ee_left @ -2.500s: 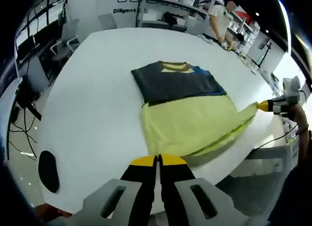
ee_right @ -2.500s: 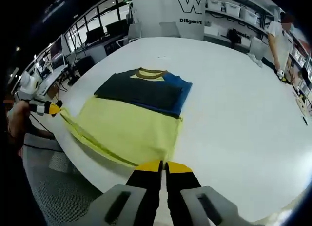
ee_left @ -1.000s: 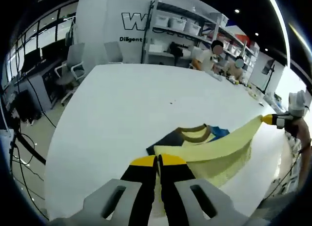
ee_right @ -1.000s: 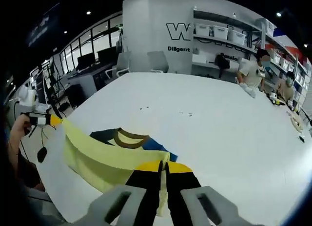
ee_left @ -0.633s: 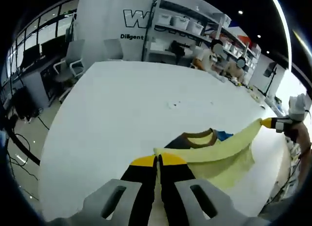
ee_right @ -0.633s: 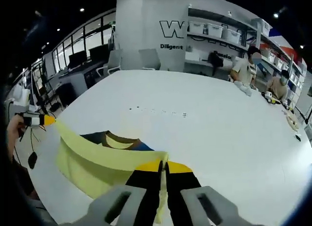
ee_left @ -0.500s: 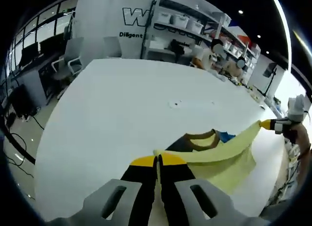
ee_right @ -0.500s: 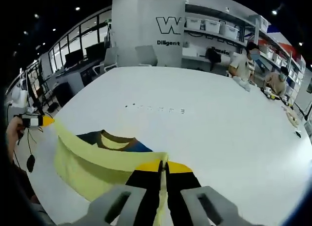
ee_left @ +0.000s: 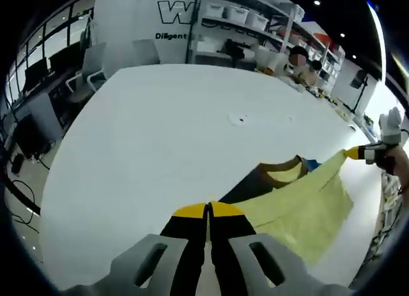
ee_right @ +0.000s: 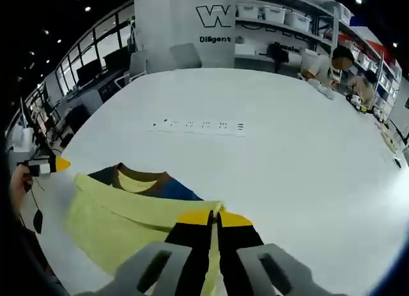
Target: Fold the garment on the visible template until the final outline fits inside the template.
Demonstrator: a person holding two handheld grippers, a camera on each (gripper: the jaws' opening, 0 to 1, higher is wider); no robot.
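White table [ee_left: 140, 130], shelves [ee_left: 249, 27] behind. Shirt [ee_left: 300, 200], yellow hem lifted over its dark top: left gripper [ee_left: 208, 211] and right gripper [ee_right: 214, 218] each pinching a hem corner.

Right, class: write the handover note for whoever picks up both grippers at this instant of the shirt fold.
Left gripper: shut on the yellow hem corner of the shirt.
Right gripper: shut on the other hem corner; it also shows at the right of the left gripper view.
The shirt lies on the white table, collar and dark upper part flat, the yellow lower half lifted and stretched between the grippers, carried toward the collar.
Done: sleeves look folded in already. Left: lay the hem down over the dark part, release, check the outline. I cannot make out a template.
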